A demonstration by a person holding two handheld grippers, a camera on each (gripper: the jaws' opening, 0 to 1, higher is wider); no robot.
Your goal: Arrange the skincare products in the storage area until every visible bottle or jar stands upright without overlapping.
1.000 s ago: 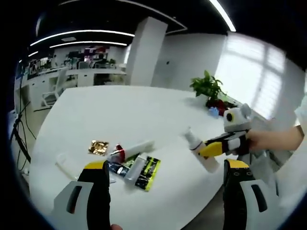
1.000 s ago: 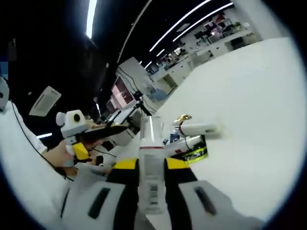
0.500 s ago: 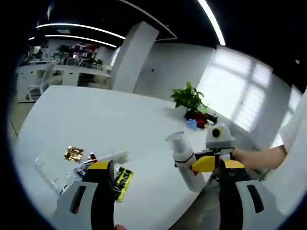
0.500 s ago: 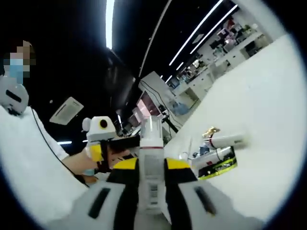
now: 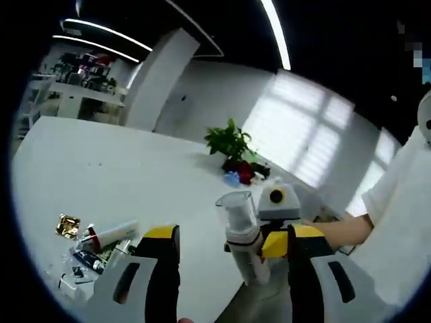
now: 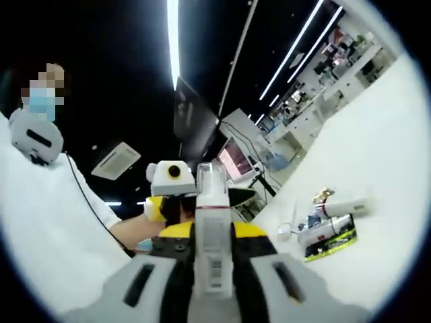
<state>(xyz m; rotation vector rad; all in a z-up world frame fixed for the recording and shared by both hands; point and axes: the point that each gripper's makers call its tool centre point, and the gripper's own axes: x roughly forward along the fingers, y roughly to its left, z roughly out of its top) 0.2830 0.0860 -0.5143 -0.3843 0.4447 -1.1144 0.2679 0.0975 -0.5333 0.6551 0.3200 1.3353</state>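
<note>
Right gripper view: the right gripper (image 6: 213, 232) clamps a white pump bottle (image 6: 212, 235) with a clear cap between its yellow-tipped jaws, lifted above the white table (image 6: 377, 134). Beyond it, a pile of skincare tubes (image 6: 333, 225) lies flat on the table, a white tube (image 6: 345, 205) on top.

Left gripper view: the left gripper (image 5: 225, 239) has its jaws spread apart, holding nothing. The same bottle (image 5: 242, 235) shows between them, gripped farther off by the right gripper (image 5: 273, 232). The tubes (image 5: 94, 245) lie at lower left beside a gold packet (image 5: 67, 225). A potted plant (image 5: 229, 142) stands at the table's far edge.
</note>
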